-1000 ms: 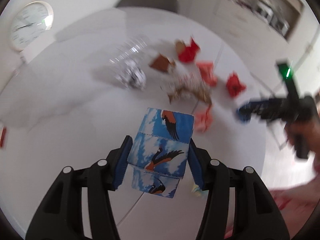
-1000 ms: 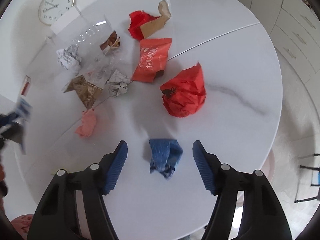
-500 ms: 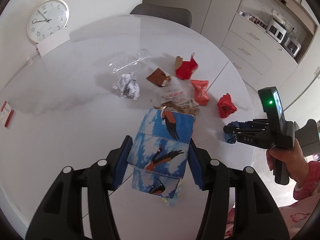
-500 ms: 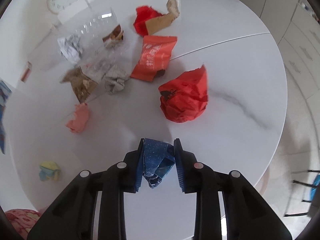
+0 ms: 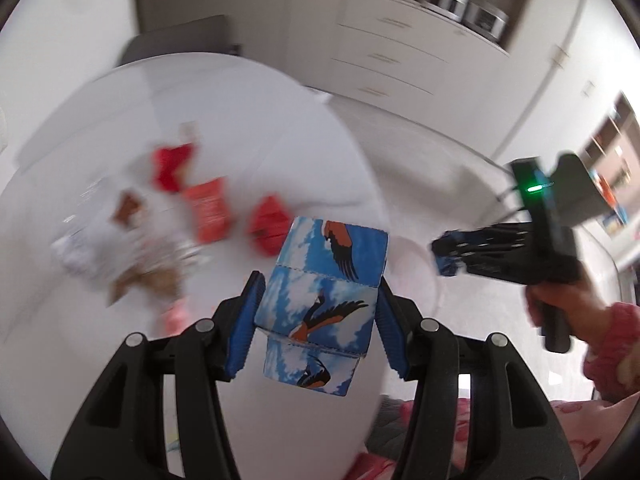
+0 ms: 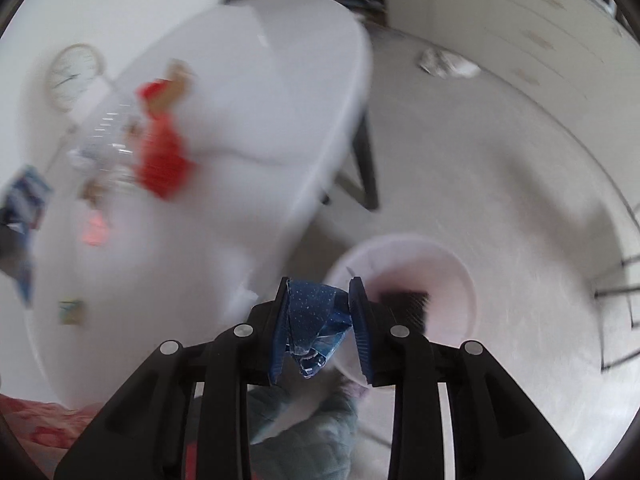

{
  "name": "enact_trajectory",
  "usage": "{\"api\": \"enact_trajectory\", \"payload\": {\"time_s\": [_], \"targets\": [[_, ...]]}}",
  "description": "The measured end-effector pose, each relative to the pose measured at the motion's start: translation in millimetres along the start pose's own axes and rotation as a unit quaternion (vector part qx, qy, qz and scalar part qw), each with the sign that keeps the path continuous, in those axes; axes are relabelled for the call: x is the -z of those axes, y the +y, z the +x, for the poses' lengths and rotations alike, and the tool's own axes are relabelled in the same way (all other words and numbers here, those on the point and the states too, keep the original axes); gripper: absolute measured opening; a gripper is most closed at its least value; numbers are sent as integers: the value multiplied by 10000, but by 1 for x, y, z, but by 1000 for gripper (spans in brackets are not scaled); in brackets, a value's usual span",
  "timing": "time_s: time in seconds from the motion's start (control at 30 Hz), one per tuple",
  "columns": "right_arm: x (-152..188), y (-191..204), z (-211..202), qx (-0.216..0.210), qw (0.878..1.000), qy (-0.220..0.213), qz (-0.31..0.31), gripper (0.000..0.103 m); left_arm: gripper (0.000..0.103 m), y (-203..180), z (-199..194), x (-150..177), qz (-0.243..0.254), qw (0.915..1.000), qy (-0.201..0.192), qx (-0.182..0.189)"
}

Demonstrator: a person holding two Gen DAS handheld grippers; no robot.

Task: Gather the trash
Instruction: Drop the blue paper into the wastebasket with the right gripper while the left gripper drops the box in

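Note:
My left gripper [image 5: 318, 316] is shut on a blue carton with a bird print [image 5: 326, 296] and holds it above the white round table [image 5: 240, 120]. My right gripper [image 6: 320, 322] is shut on a crumpled blue wrapper [image 6: 314, 316], off the table's edge and just left of a white bin [image 6: 424, 264] on the floor. The right gripper also shows in the left wrist view [image 5: 444, 254]. Red wrappers [image 5: 208, 208], brown paper [image 5: 148, 280] and a pink scrap [image 6: 96, 228] lie blurred on the table.
A clock [image 6: 72, 74] leans against the wall at the table's back. A chair [image 5: 180, 40] stands behind the table. A dark table leg [image 6: 364, 160] stands by the bin. Cabinets [image 5: 400, 52] line the far wall. A crumpled bag [image 6: 444, 64] lies on the floor.
My right gripper has carried the blue wrapper off the table to beside the white bin. My left gripper has swung right, still holding the carton. Both views are blurred by motion.

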State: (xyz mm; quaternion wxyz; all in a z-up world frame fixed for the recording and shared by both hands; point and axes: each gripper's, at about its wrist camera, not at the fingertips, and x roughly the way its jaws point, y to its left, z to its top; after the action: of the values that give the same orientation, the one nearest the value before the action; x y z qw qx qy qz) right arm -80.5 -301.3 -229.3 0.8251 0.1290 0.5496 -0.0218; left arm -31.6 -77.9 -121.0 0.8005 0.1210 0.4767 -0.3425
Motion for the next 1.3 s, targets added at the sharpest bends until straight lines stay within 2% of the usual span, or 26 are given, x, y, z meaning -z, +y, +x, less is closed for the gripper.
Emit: {"api": "enact_trajectory", "payload": {"time_s": [0.13, 0.2, 0.27, 0.3, 0.37, 0.57, 0.77, 0.83, 0.93, 1.1, 1.17, 1.3], "targets": [[19, -52, 59, 239, 9981, 532, 204, 31, 52, -39, 28, -16, 328, 9990, 271, 168], [26, -70, 82, 272, 9962, 765, 301, 40, 52, -58, 44, -23, 426, 9980, 414, 226], [29, -83, 93, 378, 9946, 883, 384, 59, 52, -73, 57, -29, 503, 9971, 515, 230], [31, -90, 93, 412, 9945, 865, 419, 61, 52, -82, 65, -32, 543, 9966, 572, 234], [33, -103, 85, 450, 9946, 788, 494, 72, 52, -95, 80, -36, 567, 9956, 690, 279], [31, -128, 23, 609, 9954, 198, 717, 87, 52, -132, 124, -44, 665, 9915, 1007, 496], [27, -150, -29, 754, 9925, -332, 898, 92, 55, -163, 171, -45, 730, 9851, 1383, 710], [25, -154, -37, 778, 9914, -426, 965, 92, 73, -168, 185, -44, 792, 9831, 1505, 676], [27, -161, -47, 794, 9900, -516, 1048, 92, 82, -171, 193, -41, 806, 9828, 1538, 622], [25, -162, -57, 826, 9877, -664, 1148, 92, 84, -165, 186, -42, 636, 9836, 1576, 608], [21, -158, -65, 770, 9873, -764, 1165, 92, 84, -161, 177, -48, 579, 9870, 1435, 429], [9, -137, -85, 632, 9885, -953, 993, 92, 86, -140, 127, -56, 378, 9943, 967, 221]]}}
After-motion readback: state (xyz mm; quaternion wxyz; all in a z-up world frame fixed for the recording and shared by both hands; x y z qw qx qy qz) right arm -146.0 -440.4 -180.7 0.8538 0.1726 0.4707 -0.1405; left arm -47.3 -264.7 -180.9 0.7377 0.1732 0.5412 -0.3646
